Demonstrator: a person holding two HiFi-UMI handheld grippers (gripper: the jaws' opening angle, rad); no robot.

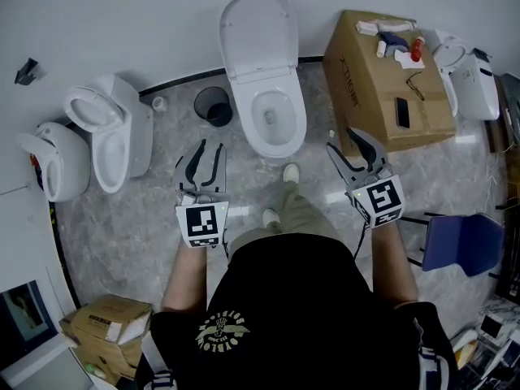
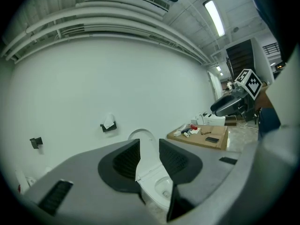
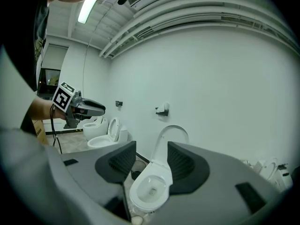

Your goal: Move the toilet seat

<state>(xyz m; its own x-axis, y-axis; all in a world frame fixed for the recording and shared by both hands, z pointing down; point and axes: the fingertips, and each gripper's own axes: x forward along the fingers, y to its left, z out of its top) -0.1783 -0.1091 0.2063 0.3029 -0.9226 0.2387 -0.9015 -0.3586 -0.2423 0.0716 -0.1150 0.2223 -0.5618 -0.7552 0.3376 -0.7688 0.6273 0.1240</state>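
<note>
A white toilet [image 1: 276,120] stands against the far wall just ahead of my feet. Its lid [image 1: 256,35] is raised and leans back on the wall, and the bowl is uncovered. My left gripper [image 1: 207,149] hangs open in the air left of the bowl, short of it, with nothing between its fingers. My right gripper [image 1: 341,138] hangs open right of the bowl, also empty. In the left gripper view the toilet [image 2: 152,179] shows through the gap of the left gripper [image 2: 149,158]. The right gripper view frames the toilet [image 3: 150,189] between the spread jaws of the right gripper [image 3: 151,161].
A black waste bin [image 1: 213,106] stands left of the toilet. A cardboard box [image 1: 386,80] with small items on top sits at its right. Two more toilets [image 1: 114,132] stand at the left, another toilet [image 1: 471,75] at the far right. A blue chair [image 1: 463,242] is at my right.
</note>
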